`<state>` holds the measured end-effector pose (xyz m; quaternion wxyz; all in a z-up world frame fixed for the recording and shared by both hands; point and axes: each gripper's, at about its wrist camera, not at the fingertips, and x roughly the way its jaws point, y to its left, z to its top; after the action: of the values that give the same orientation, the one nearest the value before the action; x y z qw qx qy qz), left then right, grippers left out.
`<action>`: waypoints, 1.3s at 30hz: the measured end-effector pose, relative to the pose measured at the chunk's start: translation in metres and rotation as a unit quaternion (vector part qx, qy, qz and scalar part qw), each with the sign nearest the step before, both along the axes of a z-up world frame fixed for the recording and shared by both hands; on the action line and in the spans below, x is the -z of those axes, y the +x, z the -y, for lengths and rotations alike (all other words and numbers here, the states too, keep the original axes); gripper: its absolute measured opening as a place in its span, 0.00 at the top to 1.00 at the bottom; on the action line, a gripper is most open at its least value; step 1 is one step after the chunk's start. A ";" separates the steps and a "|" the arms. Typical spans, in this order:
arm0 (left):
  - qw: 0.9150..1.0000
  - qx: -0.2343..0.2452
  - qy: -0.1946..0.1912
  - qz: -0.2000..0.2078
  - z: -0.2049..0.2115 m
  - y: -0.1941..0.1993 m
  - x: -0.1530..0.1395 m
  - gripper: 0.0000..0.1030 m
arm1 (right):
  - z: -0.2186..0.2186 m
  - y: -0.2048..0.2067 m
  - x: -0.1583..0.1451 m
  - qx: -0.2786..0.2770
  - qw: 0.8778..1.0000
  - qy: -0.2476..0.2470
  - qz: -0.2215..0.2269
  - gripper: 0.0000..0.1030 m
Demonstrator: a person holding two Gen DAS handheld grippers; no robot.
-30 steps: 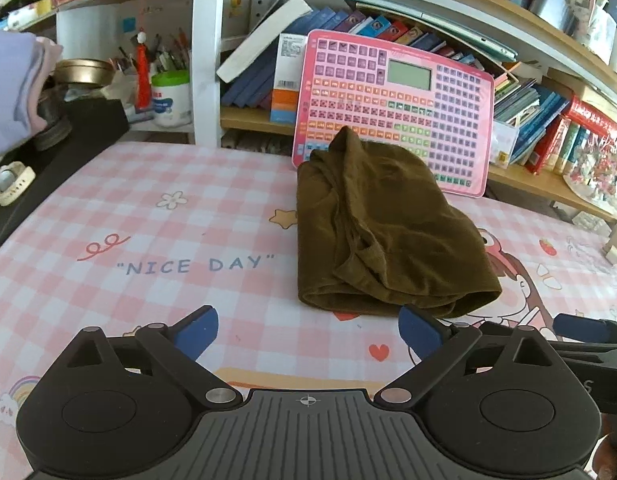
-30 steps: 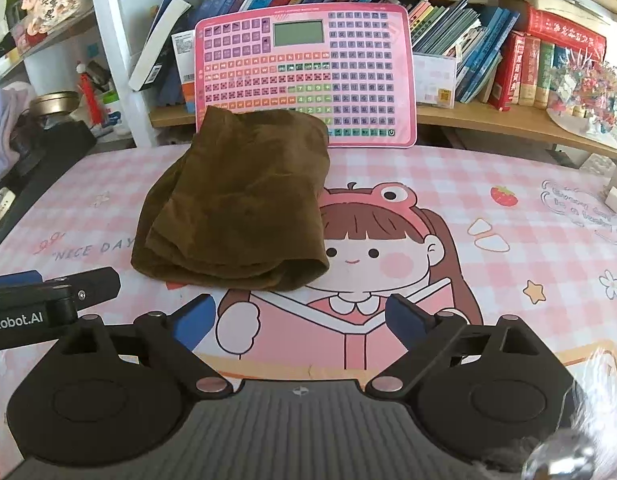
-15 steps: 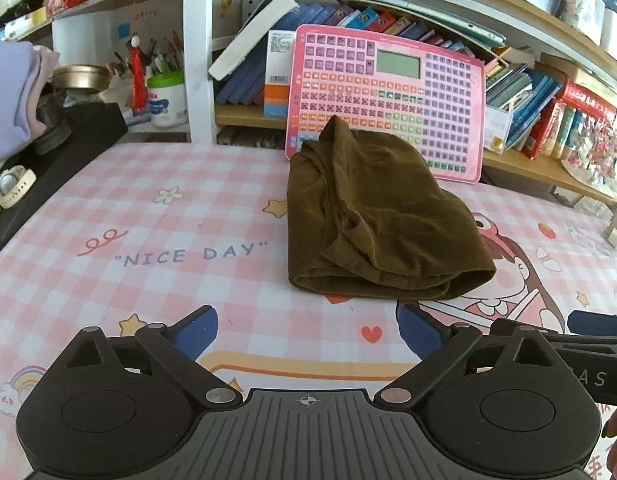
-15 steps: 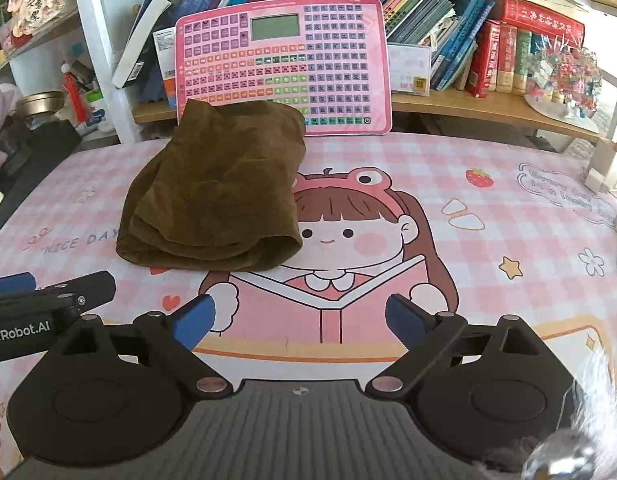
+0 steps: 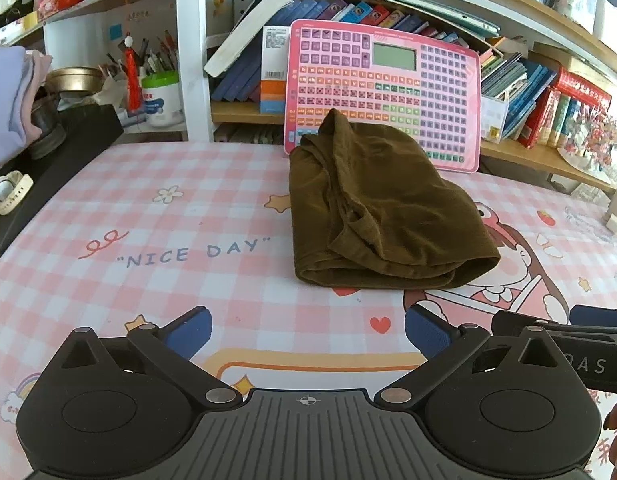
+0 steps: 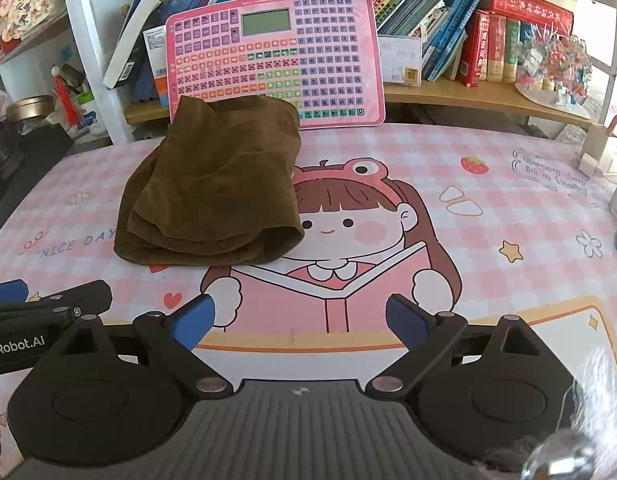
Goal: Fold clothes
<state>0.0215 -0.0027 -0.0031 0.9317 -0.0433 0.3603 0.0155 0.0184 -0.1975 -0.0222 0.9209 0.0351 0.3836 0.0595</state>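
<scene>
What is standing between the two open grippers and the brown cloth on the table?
Nothing visible. Only bare pink mat lies between the left gripper and the brown cloth, and between the right gripper and that cloth. The pink keyboard toy stands behind the cloth.

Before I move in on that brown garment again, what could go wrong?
1. The brown garment is loosely folded, its layers bulging at the near edge; pinching one layer could pull the fold open.
2. Its far end lies against the pink keyboard toy propped at the shelf; pushing the cloth back may topple it.
3. Both grippers, left and right, sit close together and could collide.
</scene>
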 end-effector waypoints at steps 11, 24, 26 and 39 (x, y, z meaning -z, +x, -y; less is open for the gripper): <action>1.000 0.008 -0.002 -0.003 0.001 0.003 0.000 0.00 | 0.001 -0.001 -0.001 0.006 1.000 -0.002 0.001 0.10; 1.000 0.007 -0.005 -0.004 0.000 0.002 -0.001 0.00 | 0.000 -0.003 -0.002 0.005 1.000 -0.003 0.003 0.10; 1.000 0.008 -0.005 -0.004 0.000 0.002 -0.001 0.00 | 0.000 -0.003 -0.002 0.005 1.000 -0.003 0.003 0.10; 1.000 0.007 -0.004 -0.006 -0.001 0.000 -0.001 0.00 | -0.001 -0.007 -0.003 0.008 1.000 -0.005 0.002 0.10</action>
<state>0.0212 -0.0022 -0.0017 0.9293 -0.0446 0.3666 0.0076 0.0111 -0.1969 -0.0193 0.9224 0.0336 0.3813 0.0510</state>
